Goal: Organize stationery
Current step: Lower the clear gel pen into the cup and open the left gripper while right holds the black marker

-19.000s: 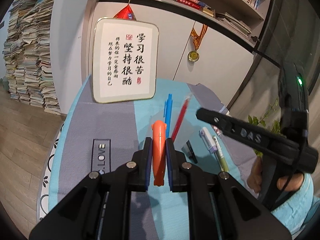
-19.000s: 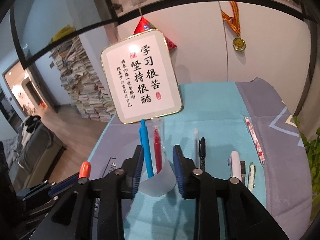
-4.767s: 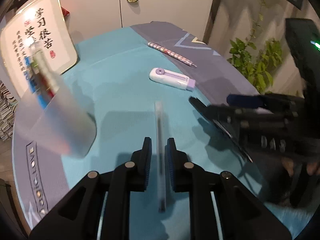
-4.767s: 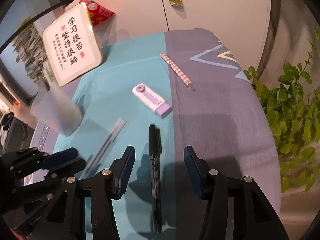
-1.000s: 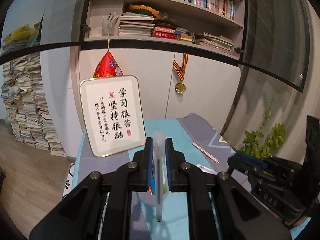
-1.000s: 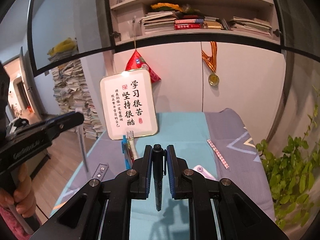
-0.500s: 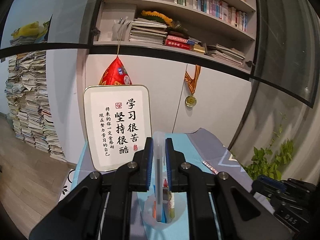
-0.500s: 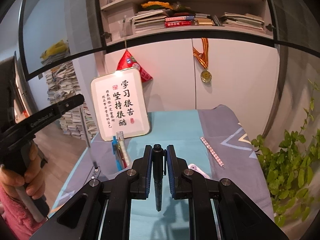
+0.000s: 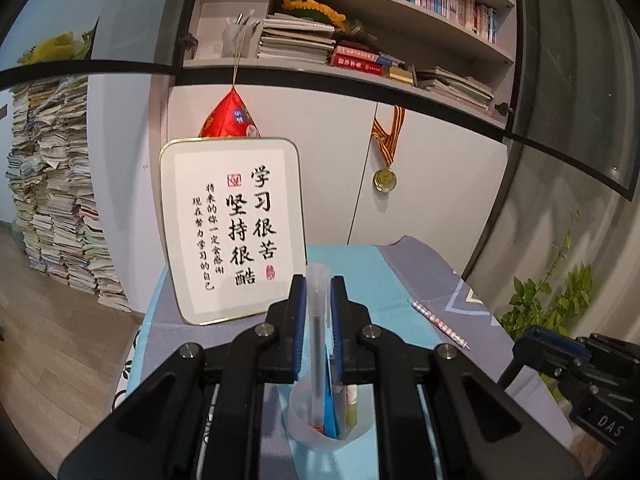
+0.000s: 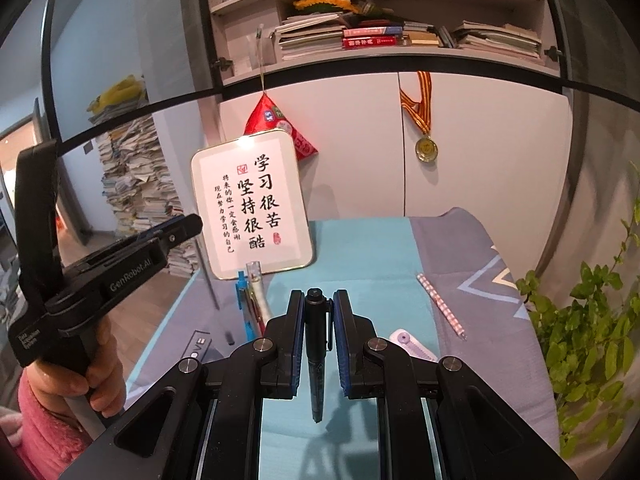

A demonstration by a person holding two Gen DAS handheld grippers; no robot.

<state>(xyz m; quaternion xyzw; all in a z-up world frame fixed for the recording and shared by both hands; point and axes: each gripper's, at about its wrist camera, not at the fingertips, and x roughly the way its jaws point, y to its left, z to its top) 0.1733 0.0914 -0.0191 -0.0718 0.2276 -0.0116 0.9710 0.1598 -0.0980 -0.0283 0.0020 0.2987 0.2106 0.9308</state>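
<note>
My left gripper [image 9: 318,292] is shut on a clear pen [image 9: 317,320] that hangs tip down. In the left wrist view its tip lies within the mouth of a translucent cup [image 9: 304,428] holding a blue pen and other pens. Seen from the right wrist, the left gripper [image 10: 176,232] is at the left, and the clear pen [image 10: 210,276] hangs just left of the pens in the cup [image 10: 256,300]. Whether its tip is inside I cannot tell. My right gripper [image 10: 317,300] is shut on a black pen [image 10: 317,340], held above the table.
A framed calligraphy sign [image 9: 232,232] leans at the table's back. A pink checked pencil [image 10: 440,306] and a white-purple eraser [image 10: 408,344] lie on the cloth to the right. A green plant [image 10: 580,340] stands beyond the right edge. A hand in a pink sleeve [image 10: 76,392] holds the left gripper.
My left gripper has sunk toward the cup with the clear pen, so the cup now shows right under the pen tip. The right gripper has kept still with the black pen.
</note>
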